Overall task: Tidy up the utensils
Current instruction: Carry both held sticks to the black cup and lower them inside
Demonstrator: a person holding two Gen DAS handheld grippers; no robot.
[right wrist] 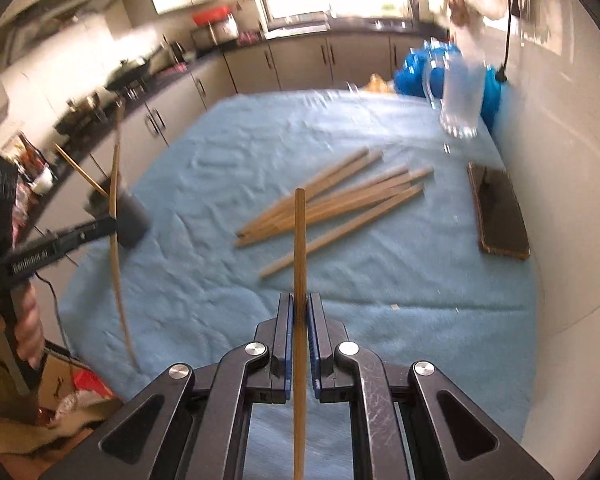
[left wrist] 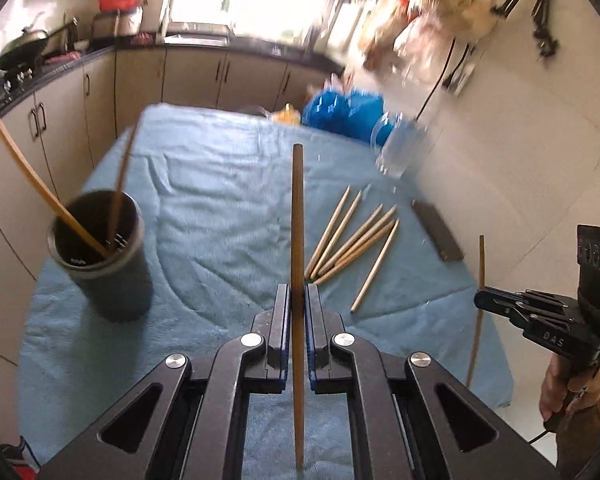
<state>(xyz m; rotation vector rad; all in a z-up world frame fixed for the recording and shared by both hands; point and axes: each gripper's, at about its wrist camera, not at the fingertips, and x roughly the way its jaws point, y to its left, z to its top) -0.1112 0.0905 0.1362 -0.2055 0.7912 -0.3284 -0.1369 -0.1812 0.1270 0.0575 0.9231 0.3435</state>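
At the far left of the blue towel-covered table (left wrist: pixel 204 184) stands the dark cylindrical holder cup (left wrist: pixel 104 256), already carrying two wooden chopsticks that lean out of its mouth toward the left; that is where your load belongs; your left gripper (left wrist: pixel 298 304) has its jaws closed on one long brown wooden chopstick (left wrist: pixel 297 216), held upright across the pads with its lower end hanging well below them, so bring it over the cup's rim, aim the low tip into the open part of the mouth clear of the two leaning sticks, and release only once the tip is inside; further right, the loose fan of pale wooden chopsticks (left wrist: pixel 354 240) lies flat on the towel, still to be collected; beyond it sit a clear glass mug (left wrist: pixel 400 148) and a flat dark rectangular case (left wrist: pixel 438 232), neither in your path; on the right, your right gripper (right wrist: pixel 299 316) is likewise clamped on a second upright chopstick (right wrist: pixel 299 240); I judge it wise to hold that one back, well apart, until the left has dropped its stick, since two grippers over one narrow mouth risk knocking the cup over.
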